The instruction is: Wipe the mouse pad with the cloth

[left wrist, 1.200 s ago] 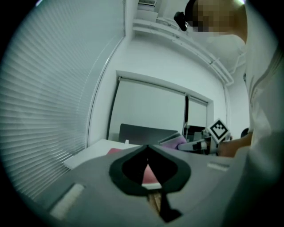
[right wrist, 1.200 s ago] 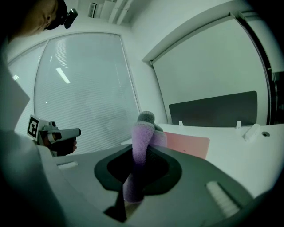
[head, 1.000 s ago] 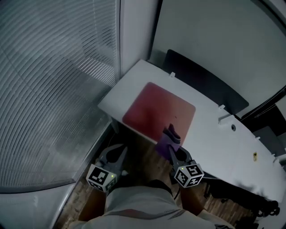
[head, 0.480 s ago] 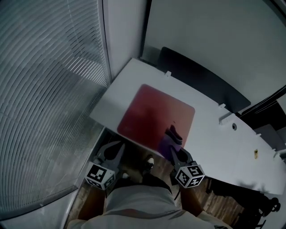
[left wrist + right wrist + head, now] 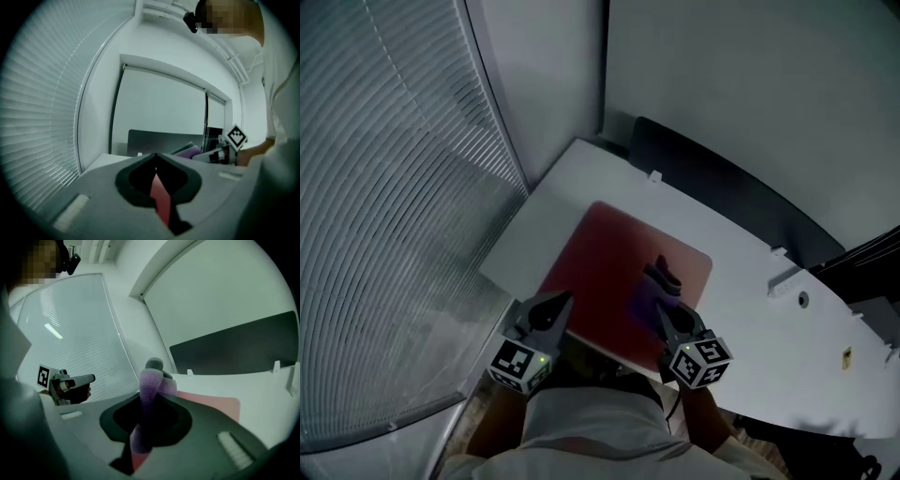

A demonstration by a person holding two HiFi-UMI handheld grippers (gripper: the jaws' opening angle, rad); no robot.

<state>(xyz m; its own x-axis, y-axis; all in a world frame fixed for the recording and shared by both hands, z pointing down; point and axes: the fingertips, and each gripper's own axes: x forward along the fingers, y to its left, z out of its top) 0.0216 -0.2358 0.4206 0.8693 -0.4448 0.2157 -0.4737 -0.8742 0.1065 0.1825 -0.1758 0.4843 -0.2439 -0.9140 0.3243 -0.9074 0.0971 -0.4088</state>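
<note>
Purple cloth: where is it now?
Head view: the purple cloth sits clamped in the right gripper, above the right part of the red rectangular mouse pad.

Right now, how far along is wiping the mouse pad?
Done: the right tool has the purple cloth clamped. In hand: the cloth sits over the near right part of the red mouse pad; contact is unclear. Left: the wiping strokes themselves. The left tool is shut and empty.

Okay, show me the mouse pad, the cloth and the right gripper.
mouse pad [image 5: 598, 258], head view, on its bare red middle.
cloth [image 5: 150, 380], right gripper view, on the purple fold sticking up past the jaws.
right gripper [image 5: 666, 321], head view, at its tips, which are closed on the cloth.
</note>
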